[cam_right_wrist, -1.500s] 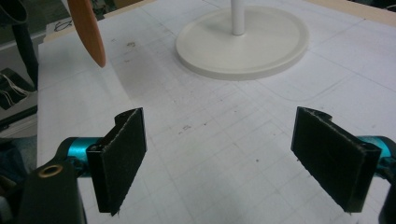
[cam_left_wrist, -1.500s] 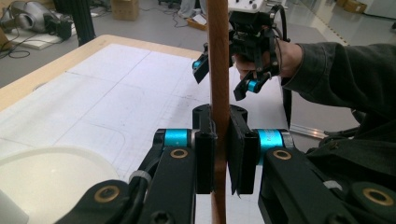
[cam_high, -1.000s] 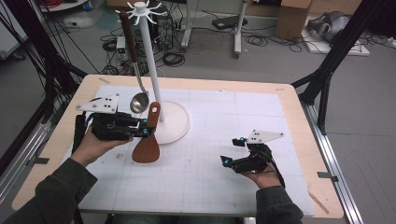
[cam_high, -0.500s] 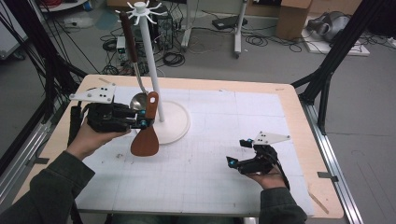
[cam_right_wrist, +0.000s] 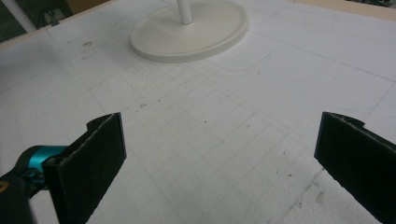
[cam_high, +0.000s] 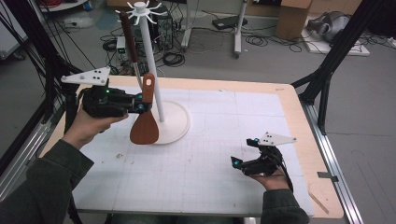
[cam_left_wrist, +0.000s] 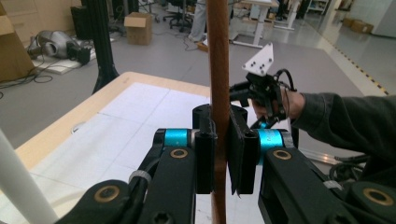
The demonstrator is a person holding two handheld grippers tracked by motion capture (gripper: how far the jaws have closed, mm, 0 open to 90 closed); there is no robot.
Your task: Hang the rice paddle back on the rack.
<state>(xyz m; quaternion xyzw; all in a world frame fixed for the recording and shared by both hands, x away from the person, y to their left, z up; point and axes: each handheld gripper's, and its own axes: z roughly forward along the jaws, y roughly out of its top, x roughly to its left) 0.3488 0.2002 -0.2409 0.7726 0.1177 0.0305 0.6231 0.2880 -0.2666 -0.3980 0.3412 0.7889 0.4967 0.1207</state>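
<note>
A wooden spatula (cam_high: 144,127) hangs upright, blade down, just above the white mat beside the white rack's pole (cam_high: 152,70). My left gripper (cam_high: 140,105) is shut on its handle (cam_left_wrist: 218,56), the pads pressing it from both sides (cam_left_wrist: 223,158). A ladle with a brown handle (cam_high: 128,37) hangs from the rack's top; its bowl is hidden behind my left gripper. My right gripper (cam_high: 243,152) rests low over the mat at the right and appears again in the left gripper view (cam_left_wrist: 259,88). Its jaws (cam_right_wrist: 219,154) have just been opening and stand wide, with only mat between them.
The rack's round white base (cam_right_wrist: 196,28) sits at the mat's back left. The wooden table edge (cam_high: 299,116) runs along the right. Black frame posts (cam_high: 327,70) stand at the corners. Cables and boxes lie on the floor beyond.
My left hand has risen with the spatula, lifting its blade off the mat and closer to the pole. The right gripper's jaws have spread wider; that hand stayed put.
</note>
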